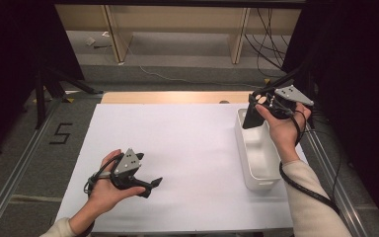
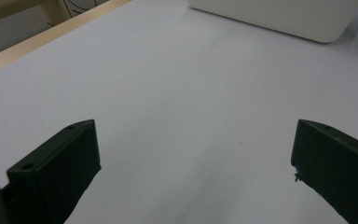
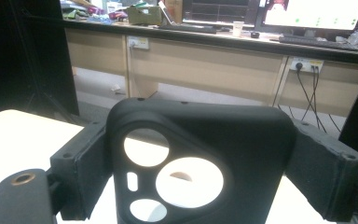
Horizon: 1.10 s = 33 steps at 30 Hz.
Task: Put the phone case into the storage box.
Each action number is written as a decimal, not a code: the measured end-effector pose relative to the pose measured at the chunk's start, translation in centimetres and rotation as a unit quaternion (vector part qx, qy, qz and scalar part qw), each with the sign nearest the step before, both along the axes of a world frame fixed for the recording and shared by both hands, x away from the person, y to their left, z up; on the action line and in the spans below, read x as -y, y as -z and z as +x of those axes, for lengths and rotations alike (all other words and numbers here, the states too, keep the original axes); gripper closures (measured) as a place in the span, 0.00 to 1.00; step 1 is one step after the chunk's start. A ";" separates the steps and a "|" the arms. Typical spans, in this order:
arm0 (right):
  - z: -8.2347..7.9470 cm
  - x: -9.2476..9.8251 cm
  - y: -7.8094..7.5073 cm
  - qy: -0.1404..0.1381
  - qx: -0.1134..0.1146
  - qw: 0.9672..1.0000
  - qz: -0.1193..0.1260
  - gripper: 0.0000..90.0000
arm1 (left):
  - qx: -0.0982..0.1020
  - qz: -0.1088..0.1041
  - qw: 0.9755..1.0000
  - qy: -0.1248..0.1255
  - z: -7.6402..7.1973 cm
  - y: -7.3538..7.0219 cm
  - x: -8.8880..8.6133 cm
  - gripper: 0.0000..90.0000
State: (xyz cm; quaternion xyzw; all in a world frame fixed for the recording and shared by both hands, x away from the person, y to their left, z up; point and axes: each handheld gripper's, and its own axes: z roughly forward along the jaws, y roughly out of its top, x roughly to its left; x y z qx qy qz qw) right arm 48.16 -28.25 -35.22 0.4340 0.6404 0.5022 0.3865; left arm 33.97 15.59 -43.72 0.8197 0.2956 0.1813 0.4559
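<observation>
High view overhead, facing forward-down; tool views low, close; white bin (image 1: 257,153) (image 2: 279,16) shared.

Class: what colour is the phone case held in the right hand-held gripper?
Black phone case, clearest in the right gripper view.

Lab: monitors (image 3: 314,13), cabled workbench (image 3: 223,44)

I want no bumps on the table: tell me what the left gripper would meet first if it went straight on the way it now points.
Probably the white bin. The left gripper, jaws open and empty, points across the bare white table top toward the bin's side wall, with nothing lying between. It may tilt down enough to touch the table first; depth is unclear.
</observation>
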 end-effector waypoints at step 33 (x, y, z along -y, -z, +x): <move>1.5 0.1 0.9 0.009 -0.010 1.000 -0.012 0.17 | 0.000 -0.001 1.000 0.001 0.0 0.0 0.1 0.01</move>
